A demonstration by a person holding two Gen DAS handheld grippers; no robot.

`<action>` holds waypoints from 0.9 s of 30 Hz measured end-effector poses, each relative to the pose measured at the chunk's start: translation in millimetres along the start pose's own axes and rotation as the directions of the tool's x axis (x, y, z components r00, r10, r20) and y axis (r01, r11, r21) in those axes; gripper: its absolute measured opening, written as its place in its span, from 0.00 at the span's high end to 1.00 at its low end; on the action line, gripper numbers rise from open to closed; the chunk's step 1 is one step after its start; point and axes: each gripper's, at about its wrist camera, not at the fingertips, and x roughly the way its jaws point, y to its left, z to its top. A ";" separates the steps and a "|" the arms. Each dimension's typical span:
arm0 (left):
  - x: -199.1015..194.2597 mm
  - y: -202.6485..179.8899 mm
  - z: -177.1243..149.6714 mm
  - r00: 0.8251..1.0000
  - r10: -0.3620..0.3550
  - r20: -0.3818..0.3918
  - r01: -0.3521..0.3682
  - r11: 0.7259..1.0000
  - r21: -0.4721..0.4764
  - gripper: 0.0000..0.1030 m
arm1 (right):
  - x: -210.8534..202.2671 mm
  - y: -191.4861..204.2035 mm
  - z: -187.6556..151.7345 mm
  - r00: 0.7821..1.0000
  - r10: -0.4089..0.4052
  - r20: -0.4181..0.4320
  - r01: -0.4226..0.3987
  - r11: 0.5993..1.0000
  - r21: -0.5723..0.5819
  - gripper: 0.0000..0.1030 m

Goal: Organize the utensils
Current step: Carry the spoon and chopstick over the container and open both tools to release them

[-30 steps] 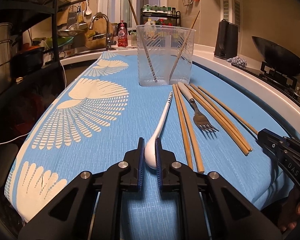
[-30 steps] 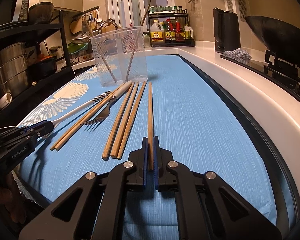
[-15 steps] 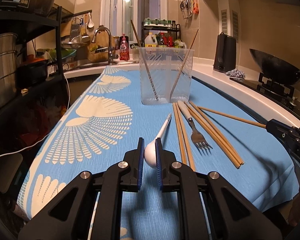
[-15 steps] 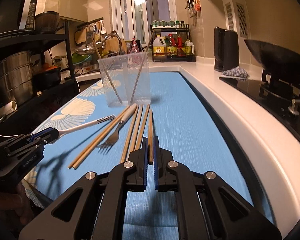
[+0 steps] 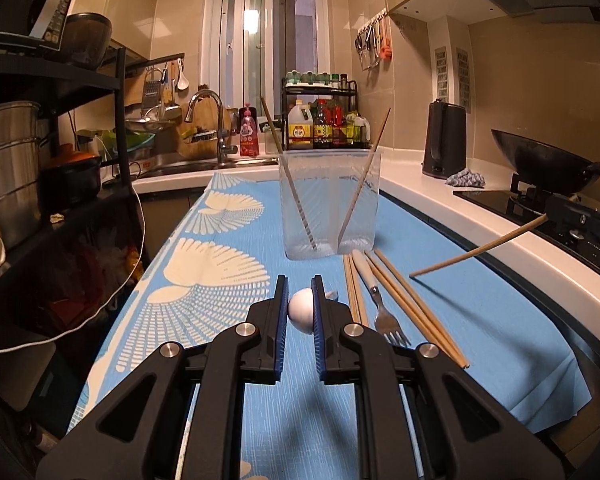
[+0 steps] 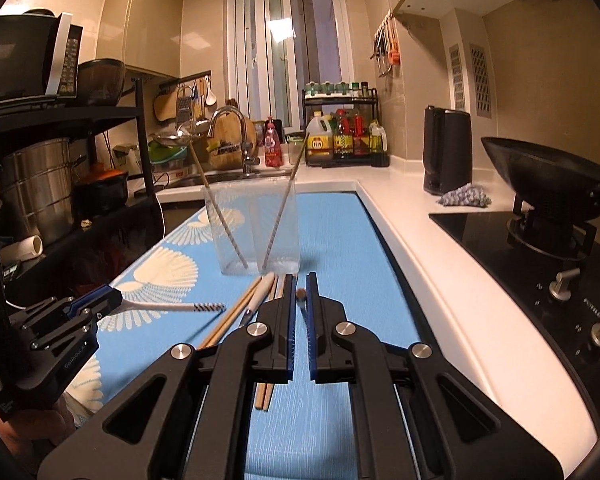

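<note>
My left gripper (image 5: 301,304) is shut on the bowl of a white spoon (image 5: 301,310) and holds it above the blue cloth; the spoon's striped handle shows in the right wrist view (image 6: 172,307). My right gripper (image 6: 300,292) is shut on a wooden chopstick (image 6: 301,294), seen end-on; in the left wrist view the chopstick (image 5: 476,249) hangs in the air. A clear plastic cup (image 5: 329,204) with two chopsticks in it stands ahead. Several chopsticks (image 5: 412,304) and a fork (image 5: 382,312) lie on the cloth before the cup.
A blue patterned cloth (image 5: 204,280) covers the counter. A black shelf rack with pots (image 5: 16,168) stands at the left. A wok on a stove (image 6: 540,176), a black kettle (image 6: 446,152) and a bottle rack (image 6: 342,132) are at the right and back.
Both grippers have lifted: the spoon and the chopstick have come up off the cloth and are now held in the air, nearer the cup.
</note>
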 end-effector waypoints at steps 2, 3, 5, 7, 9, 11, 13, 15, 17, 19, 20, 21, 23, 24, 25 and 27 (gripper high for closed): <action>-0.5 0.4 6.7 1.000 0.000 0.009 0.000 1.000 0.004 0.89 | -1.1 -0.9 9.5 1.000 0.000 0.010 0.000 1.000 0.003 0.95; -0.9 0.5 10.3 1.000 0.001 0.014 -0.001 1.000 0.004 0.89 | -1.8 -1.1 15.5 1.000 -0.001 0.017 0.001 1.000 0.001 0.95; -0.5 1.9 18.8 1.000 0.003 0.019 -0.004 1.000 0.005 0.89 | -1.9 -1.2 23.5 1.000 0.002 0.022 -0.002 1.000 -0.003 0.95; 1.0 4.1 28.6 1.000 0.005 0.021 -0.005 1.000 0.004 0.89 | -1.0 -1.2 33.2 1.000 0.009 0.026 -0.009 1.000 -0.005 0.95; 3.4 5.5 37.3 1.000 0.006 0.020 -0.006 1.000 0.002 0.89 | 1.9 0.2 42.8 1.000 0.014 0.023 -0.013 1.000 -0.014 0.95; 6.3 7.9 46.9 1.000 0.006 0.015 -0.006 1.000 -0.003 0.89 | 5.2 1.2 50.7 1.000 0.023 0.017 -0.023 1.000 -0.018 0.95; 9.1 10.7 57.7 1.000 0.004 0.008 -0.004 1.000 -0.002 0.89 | 9.4 1.6 59.5 0.999 0.032 0.002 -0.032 0.999 -0.018 0.95; 14.2 13.0 68.0 1.000 -0.005 -0.013 0.005 1.000 0.004 0.89 | 14.0 2.7 68.5 0.999 0.045 -0.019 -0.046 0.999 -0.026 0.95; 18.0 14.9 77.8 0.999 -0.014 -0.036 0.014 1.000 0.006 0.89 | 17.3 4.0 75.9 0.998 0.045 -0.037 -0.046 0.998 -0.037 0.95; 21.8 15.5 86.1 0.998 -0.024 -0.060 0.025 1.000 0.009 0.89 | 21.7 4.2 81.4 0.997 0.052 -0.061 -0.054 0.998 -0.039 0.95; 23.3 15.9 89.3 0.997 -0.026 -0.069 0.027 1.000 0.011 0.89 | 23.4 4.0 83.8 0.996 0.053 -0.071 -0.056 0.998 -0.038 0.95; 24.9 17.0 92.9 0.996 -0.028 -0.079 0.029 0.999 0.013 0.89 | 25.5 4.1 86.5 0.995 0.050 -0.081 -0.054 0.998 -0.039 0.95; 28.1 19.2 99.2 0.995 -0.032 -0.090 0.033 0.999 0.012 0.88 | 28.4 4.6 91.5 0.994 0.051 -0.092 -0.055 0.998 -0.041 0.95; 29.2 20.1 101.6 0.995 -0.033 -0.094 0.034 0.999 0.010 0.89 | 29.8 4.5 93.5 0.994 0.052 -0.098 -0.056 0.998 -0.040 0.95; 30.4 22.1 104.8 0.995 -0.034 -0.096 0.034 0.999 0.005 0.88 | 31.1 4.4 95.8 0.993 0.052 -0.102 -0.056 0.998 -0.038 0.95; 32.5 24.5 109.2 0.994 -0.039 -0.103 0.038 0.999 -0.004 0.88 | 33.3 4.4 99.7 0.993 0.053 -0.106 -0.057 0.998 -0.036 0.95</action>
